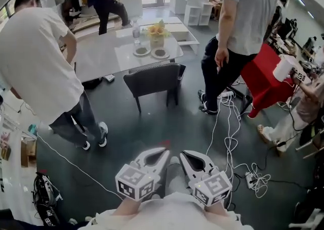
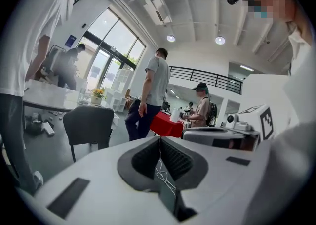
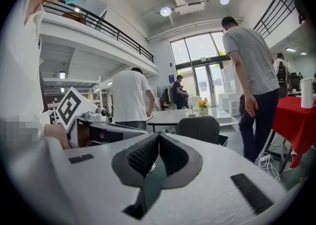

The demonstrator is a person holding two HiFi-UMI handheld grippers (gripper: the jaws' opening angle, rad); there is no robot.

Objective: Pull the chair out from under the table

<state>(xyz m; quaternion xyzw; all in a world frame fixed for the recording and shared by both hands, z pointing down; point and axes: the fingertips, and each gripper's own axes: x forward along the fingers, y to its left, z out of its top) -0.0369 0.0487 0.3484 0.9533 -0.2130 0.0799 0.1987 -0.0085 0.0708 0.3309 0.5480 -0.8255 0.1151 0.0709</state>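
- Person in white shirt point(image 1: 38, 57): far left, bent over beside the table.
- Table point(image 1: 96, 57), white: upper centre-left, bearing flowers point(image 1: 157, 31).
- Chair point(image 1: 152, 80), dark grey: tucked at the table's near edge, well apart from both grippers.
- Left gripper point(image 1: 163, 153): jaws closed together, empty.
- Right gripper point(image 1: 185, 154): jaws closed together, empty, just beside the left.
- Cables point(image 1: 230, 123), white: on the floor, right.

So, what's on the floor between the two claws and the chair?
Nothing: in the head view the dark floor from the left claw and right claw to the chair is bare. Some white cables lie off to the right.
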